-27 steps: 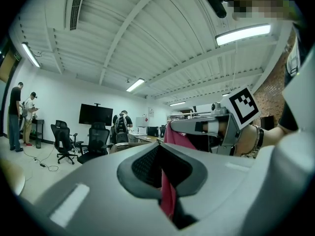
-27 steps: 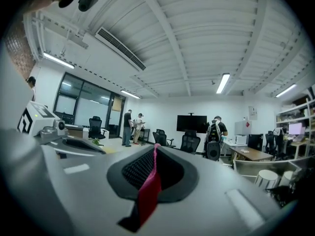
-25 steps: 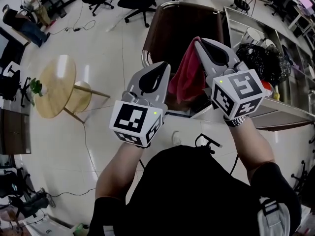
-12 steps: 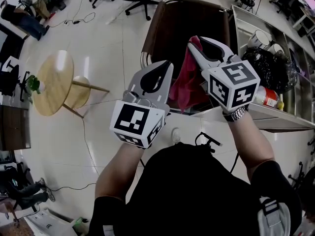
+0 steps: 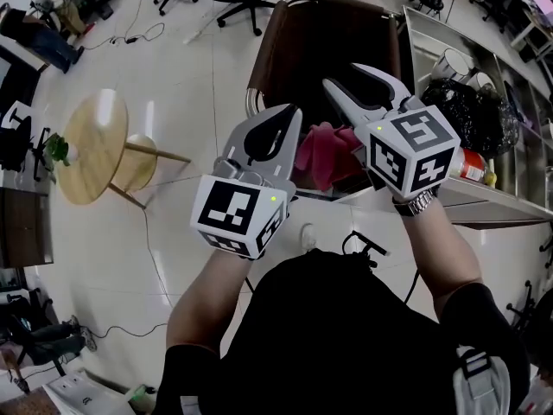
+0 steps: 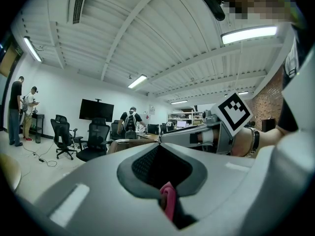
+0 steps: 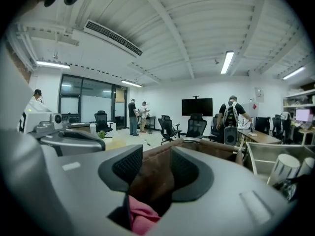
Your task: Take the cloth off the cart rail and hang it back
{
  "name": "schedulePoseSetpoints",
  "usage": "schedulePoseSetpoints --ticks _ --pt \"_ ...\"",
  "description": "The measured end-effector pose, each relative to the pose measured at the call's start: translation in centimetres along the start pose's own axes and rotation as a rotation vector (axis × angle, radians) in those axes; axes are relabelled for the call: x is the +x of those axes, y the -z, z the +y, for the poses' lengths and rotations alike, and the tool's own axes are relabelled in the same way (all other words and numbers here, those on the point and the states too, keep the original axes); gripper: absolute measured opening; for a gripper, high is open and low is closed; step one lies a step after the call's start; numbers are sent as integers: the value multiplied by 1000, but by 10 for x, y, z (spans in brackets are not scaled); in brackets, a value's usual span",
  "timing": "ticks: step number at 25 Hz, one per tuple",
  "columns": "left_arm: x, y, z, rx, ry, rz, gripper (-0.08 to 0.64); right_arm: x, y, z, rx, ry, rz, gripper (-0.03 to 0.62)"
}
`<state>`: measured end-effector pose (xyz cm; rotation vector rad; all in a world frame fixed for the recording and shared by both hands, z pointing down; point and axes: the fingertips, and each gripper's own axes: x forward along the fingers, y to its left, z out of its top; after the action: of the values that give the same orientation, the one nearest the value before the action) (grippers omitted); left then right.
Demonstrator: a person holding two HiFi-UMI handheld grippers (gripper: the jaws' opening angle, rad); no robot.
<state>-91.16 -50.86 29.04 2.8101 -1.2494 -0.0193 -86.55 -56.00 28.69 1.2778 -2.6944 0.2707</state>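
The pink cloth (image 5: 324, 154) lies bunched low between my two grippers, above the cart's near rail (image 5: 363, 199). My left gripper (image 5: 285, 119) is shut, and a fold of the cloth (image 6: 168, 200) is pinched deep between its jaws. The right gripper (image 5: 356, 78) stands above and right of the cloth, its jaws opening. Its pads are apart, with the brown chair showing through the gap. Only a lump of cloth (image 7: 142, 216) lies loose at the base of the right gripper (image 7: 156, 154), and nothing presses on it.
A brown chair (image 5: 328, 41) stands just beyond the grippers. The steel cart carries a black bag (image 5: 471, 111), a white cup (image 5: 445, 63) and a red can (image 5: 471, 167). A round wooden table (image 5: 99, 145) is at the left. Office chairs and people fill the far floor.
The right gripper's jaws have spread apart and let go of the cloth. The cloth, held up high before, has slumped down between the grippers. The left gripper has barely moved.
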Motion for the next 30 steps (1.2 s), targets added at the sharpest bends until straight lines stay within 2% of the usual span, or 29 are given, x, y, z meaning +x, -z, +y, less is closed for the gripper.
schedulePoseSetpoints --ticks 1,4,14,18,24,30 --pt "-6 0 -5 -5 1 9 2 -7 -1 6 -5 0 -10 163" --pt "-20 -8 -20 32 15 -49 2 -30 -6 23 -25 9 -47 149" --pt "-89 -21 -81 70 39 -67 2 -122 -10 100 -90 35 -182 8" --pt "-117 -21 -108 86 57 -81 2 -157 1 129 -104 50 -214 0" --pt "-189 -22 -149 73 81 -92 2 -210 19 200 -120 73 -225 0" --pt "-207 -16 -179 80 89 -103 2 -243 34 218 -137 73 -234 0"
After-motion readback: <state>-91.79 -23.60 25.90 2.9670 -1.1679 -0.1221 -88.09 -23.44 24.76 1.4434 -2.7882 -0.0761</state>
